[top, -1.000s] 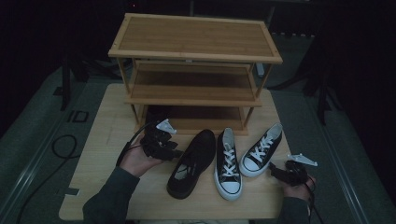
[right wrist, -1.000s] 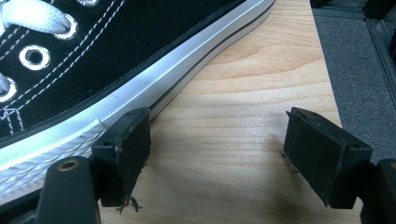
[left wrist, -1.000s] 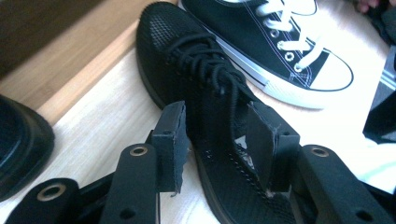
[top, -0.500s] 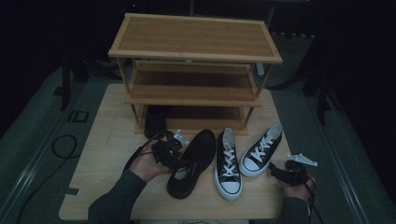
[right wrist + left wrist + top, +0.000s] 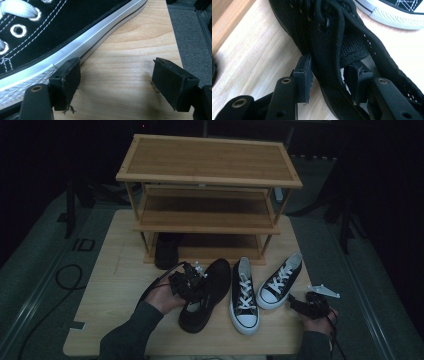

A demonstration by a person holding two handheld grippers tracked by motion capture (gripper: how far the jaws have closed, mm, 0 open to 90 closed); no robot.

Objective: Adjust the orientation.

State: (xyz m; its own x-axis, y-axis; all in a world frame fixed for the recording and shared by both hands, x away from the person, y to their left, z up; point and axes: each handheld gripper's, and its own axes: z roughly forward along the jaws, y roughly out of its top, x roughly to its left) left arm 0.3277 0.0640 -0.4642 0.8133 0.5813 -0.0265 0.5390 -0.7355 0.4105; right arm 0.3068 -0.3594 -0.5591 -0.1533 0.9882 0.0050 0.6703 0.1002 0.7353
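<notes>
Left gripper (image 5: 327, 72) lower — astride black shoe (image 5: 332, 32)

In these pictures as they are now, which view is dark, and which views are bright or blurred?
The high view is dim: the black shoe merges with the left gripper, and the surroundings are nearly black. The left gripper view is bright, but the shoe's mesh is soft and close. The right gripper view is bright; the sneaker is fairly sharp, and the jaws cast soft shadows on the table.

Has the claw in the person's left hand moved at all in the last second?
Yes. The left claw has slid rightward along the table, away from its left edge, onto the black shoe, its jaws now astride the shoe's side wall.
</notes>
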